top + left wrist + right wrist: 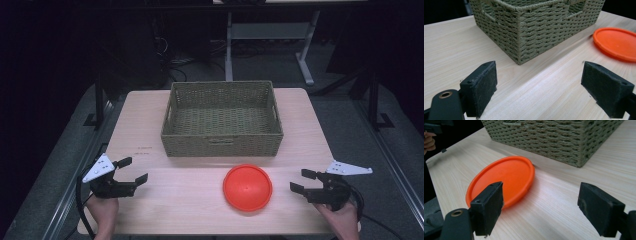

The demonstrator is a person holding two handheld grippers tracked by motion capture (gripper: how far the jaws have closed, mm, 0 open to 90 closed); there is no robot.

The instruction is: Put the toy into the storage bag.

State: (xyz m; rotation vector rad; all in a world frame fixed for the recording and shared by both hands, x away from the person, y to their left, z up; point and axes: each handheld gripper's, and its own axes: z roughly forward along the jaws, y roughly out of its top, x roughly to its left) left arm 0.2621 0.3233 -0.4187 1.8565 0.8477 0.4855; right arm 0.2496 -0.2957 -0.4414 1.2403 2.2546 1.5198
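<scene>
An orange round plate (247, 187) lies flat on the wooden table (310, 135), just in front of an empty green woven basket (222, 145). My left gripper (136, 170) rests at the table's front left, open, pointing right toward the basket corner (520, 60); the plate (616, 43) shows at its far right. My right gripper (300, 181) sits at the front right, open, aimed left at the plate (504, 178) a short way off. Nothing lies between either pair of jaws.
The basket (554, 137) stands at the middle back of the table, with cut-out handles in its walls. Bare wood (170, 200) lies between the left gripper and the plate. A desk frame (305, 65) and cables stand on the dark floor beyond.
</scene>
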